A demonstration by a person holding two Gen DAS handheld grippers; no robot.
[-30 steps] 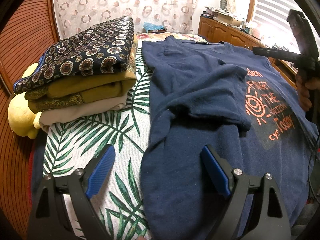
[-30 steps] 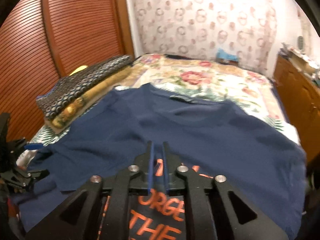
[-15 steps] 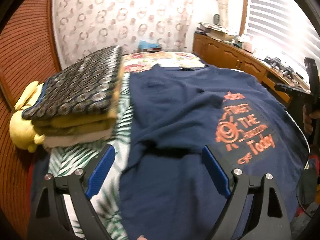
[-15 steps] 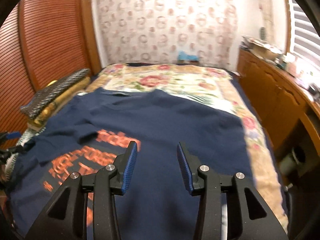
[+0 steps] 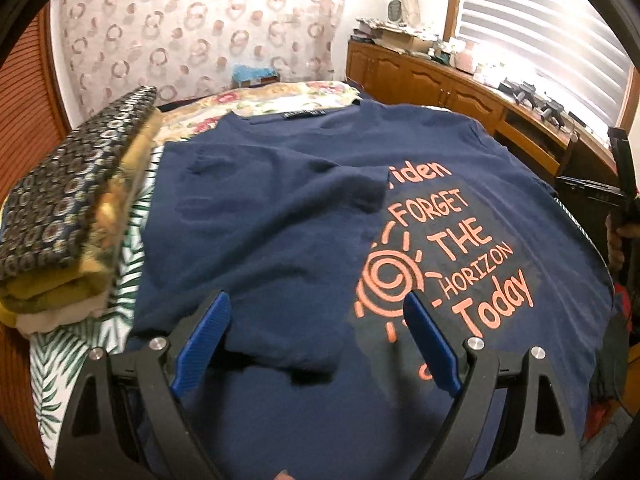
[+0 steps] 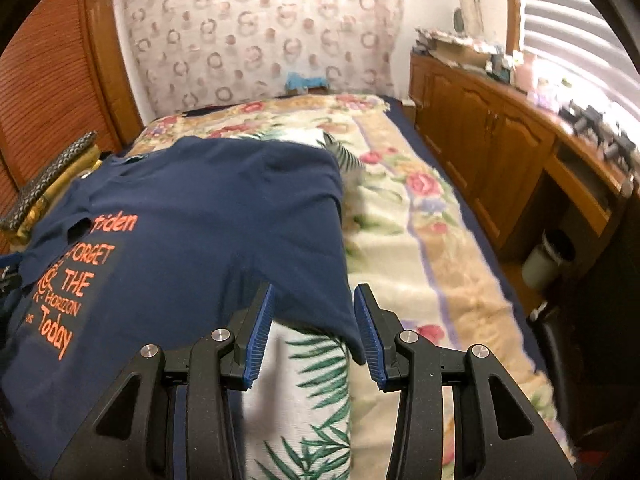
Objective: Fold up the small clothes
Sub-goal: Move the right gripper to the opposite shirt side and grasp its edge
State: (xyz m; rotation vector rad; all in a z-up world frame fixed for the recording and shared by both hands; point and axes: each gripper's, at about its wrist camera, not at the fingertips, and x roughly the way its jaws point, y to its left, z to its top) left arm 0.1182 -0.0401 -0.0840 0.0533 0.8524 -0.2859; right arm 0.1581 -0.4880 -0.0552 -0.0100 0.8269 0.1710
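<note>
The navy cotton T-shirt with orange lettering (image 5: 304, 216) has one sleeve folded in — the far sleeve (image 6: 320, 304) is left. The left gripper (image 5: 316, 332) gapes wide and empty above the shirt; the right gripper (image 6: 314, 328), half open, brackets that sleeve's hem without pinching.

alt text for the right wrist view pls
Open right gripper hovers over the right edge of a navy T-shirt with orange print, spread on a floral bed. Wooden cabinets line the right wall.

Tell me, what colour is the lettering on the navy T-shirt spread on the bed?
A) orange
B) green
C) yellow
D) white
A: the words and sun design printed on the navy T-shirt are orange.
</note>
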